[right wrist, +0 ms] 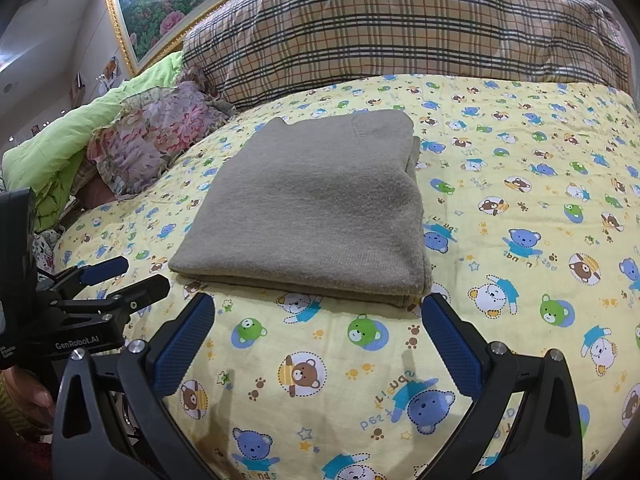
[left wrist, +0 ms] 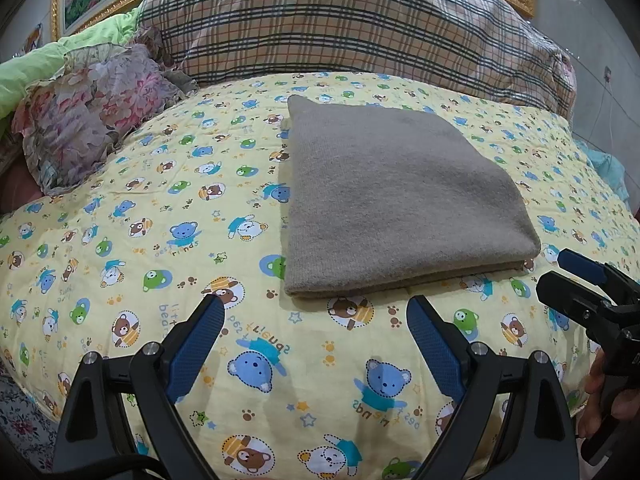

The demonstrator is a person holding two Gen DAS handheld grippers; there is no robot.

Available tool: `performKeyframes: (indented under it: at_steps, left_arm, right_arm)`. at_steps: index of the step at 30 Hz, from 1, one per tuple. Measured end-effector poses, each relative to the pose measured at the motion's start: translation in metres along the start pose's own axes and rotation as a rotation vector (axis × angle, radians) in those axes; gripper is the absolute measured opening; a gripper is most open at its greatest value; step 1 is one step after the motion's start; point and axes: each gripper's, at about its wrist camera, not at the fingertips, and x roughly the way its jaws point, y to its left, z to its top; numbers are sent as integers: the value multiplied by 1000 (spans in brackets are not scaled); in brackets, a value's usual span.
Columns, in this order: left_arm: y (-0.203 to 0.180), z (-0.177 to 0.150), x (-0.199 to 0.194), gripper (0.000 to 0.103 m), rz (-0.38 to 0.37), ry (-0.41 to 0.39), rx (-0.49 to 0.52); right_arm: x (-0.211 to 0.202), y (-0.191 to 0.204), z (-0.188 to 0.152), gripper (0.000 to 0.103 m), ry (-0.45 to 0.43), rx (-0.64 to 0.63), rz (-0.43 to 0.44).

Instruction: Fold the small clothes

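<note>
A grey-brown knitted garment (left wrist: 396,196) lies folded into a flat rectangle on the yellow bear-print bedspread (left wrist: 160,208); it also shows in the right wrist view (right wrist: 316,212). My left gripper (left wrist: 316,308) is open and empty, just in front of the garment's near edge. My right gripper (right wrist: 318,306) is open and empty, also just short of the near edge. The right gripper shows at the right of the left wrist view (left wrist: 568,272); the left gripper shows at the left of the right wrist view (right wrist: 132,276).
A large plaid pillow (left wrist: 340,24) lies behind the garment. A floral ruffled cushion (left wrist: 92,108) and a green quilt (left wrist: 40,68) sit at the left. A gold-framed flower picture (right wrist: 160,4) hangs on the wall behind.
</note>
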Motion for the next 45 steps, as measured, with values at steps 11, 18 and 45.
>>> performKeyframes:
  at_steps: [11, 18, 45]
  left_arm:
    - [0, 0, 0, 93, -1, -1, -1]
    - [1, 0, 0, 93, 1, 0, -5]
    - [-2, 2, 0, 93, 1, 1, -6]
  right_arm:
    - [0, -1, 0, 103, 0, -2, 0]
    - [0, -2, 1, 103, 1, -2, 1]
    - [-2, -2, 3, 103, 0, 0, 2]
